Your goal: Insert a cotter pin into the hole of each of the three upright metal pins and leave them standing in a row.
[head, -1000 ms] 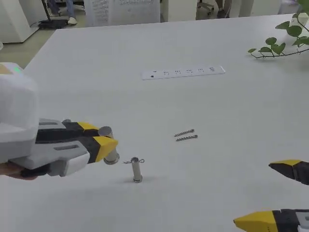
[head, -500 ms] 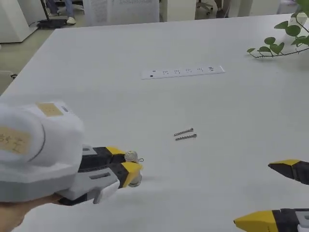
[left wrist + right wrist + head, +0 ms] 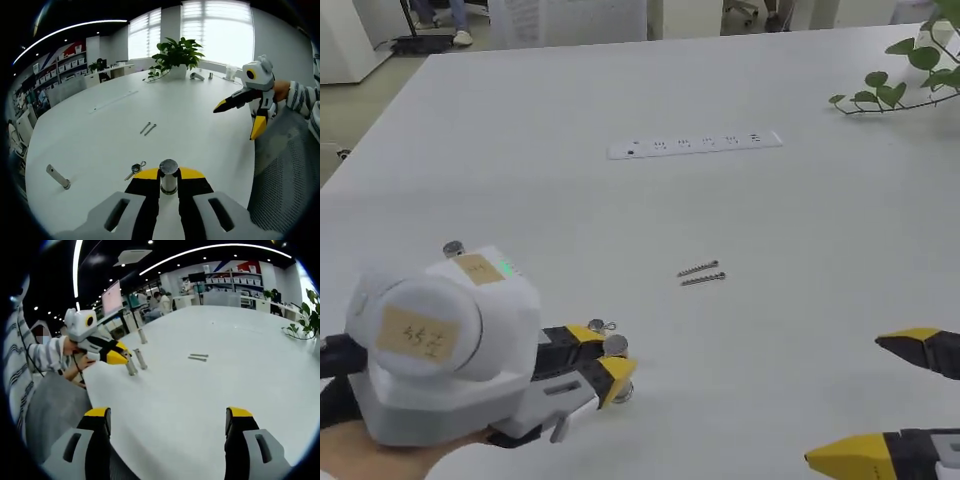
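My left gripper [image 3: 605, 352] [image 3: 169, 174] is shut on an upright metal pin [image 3: 616, 346] [image 3: 169, 166] with a round flat head. Just behind it stands a second pin [image 3: 597, 327] [image 3: 136, 169] with a cotter pin through its top. A third pin [image 3: 453, 248] [image 3: 59, 176] stands apart to the far left. Two loose cotter pins [image 3: 701, 275] [image 3: 147, 128] [image 3: 198, 357] lie side by side mid-table. My right gripper [image 3: 875, 400] [image 3: 167, 412] hovers open at the near right, holding nothing. In the right gripper view the left gripper [image 3: 107, 352] holds its pin [image 3: 131, 366] beside the second pin [image 3: 141, 359].
A white power strip [image 3: 695, 143] lies across the table farther back. A leafy plant [image 3: 910, 80] [image 3: 177, 52] reaches in at the far right corner. Bare white tabletop [image 3: 790, 250] spreads between the two grippers. Chairs and shelves stand beyond the table.
My left gripper has carried its pin rightward and nearer, from the left of the cotter-fitted pin to just in front and right of it. The right gripper has stayed still.
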A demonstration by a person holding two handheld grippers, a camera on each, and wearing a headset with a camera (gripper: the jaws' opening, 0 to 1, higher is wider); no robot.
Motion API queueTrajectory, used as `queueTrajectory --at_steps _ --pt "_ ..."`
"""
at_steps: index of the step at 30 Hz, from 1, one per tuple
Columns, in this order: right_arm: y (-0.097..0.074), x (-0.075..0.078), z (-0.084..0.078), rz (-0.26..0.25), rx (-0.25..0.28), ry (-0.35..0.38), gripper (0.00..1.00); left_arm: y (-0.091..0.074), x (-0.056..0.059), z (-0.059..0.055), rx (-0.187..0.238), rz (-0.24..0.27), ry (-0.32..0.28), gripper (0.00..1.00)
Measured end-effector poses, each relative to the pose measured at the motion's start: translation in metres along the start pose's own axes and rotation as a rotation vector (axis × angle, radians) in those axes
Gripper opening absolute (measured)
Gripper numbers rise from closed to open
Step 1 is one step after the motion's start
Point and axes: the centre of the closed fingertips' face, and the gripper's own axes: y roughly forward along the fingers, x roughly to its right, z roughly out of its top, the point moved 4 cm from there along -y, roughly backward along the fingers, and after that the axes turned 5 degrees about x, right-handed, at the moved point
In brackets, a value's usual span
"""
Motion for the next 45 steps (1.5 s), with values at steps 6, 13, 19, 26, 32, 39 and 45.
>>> queueTrajectory --at_steps 6,13,19,26,32,39,45 --pt "-0.001 0.001 -0.001 -0.006 -0.004 0.003 0.96 0.008 0.002 -0.005 -0.013 -0.005 0.004 0.11" --pt "-0.001 0.001 -0.002 -0.003 -0.008 0.006 0.96 0.015 0.007 -0.007 -0.015 -0.017 0.012 0.11" --pt "0.0 0.0 -0.002 0.0 -0.005 0.013 0.96 0.017 0.01 -0.008 -0.014 -0.033 0.016 0.11" --pt "0.002 0.0 -0.003 0.006 -0.015 0.011 0.96 0.017 0.01 -0.008 -0.006 -0.03 0.011 0.11" --pt "0.002 -0.001 -0.002 0.011 -0.012 0.014 0.96 0.016 0.011 -0.008 -0.002 -0.031 0.014 0.11" --pt "0.002 0.0 -0.001 0.012 -0.011 0.013 0.96 0.017 0.011 -0.008 0.002 -0.028 0.003 0.12" --pt "0.003 0.001 -0.001 0.013 -0.012 0.013 0.96 0.018 0.011 -0.007 -0.001 -0.013 -0.007 0.17"
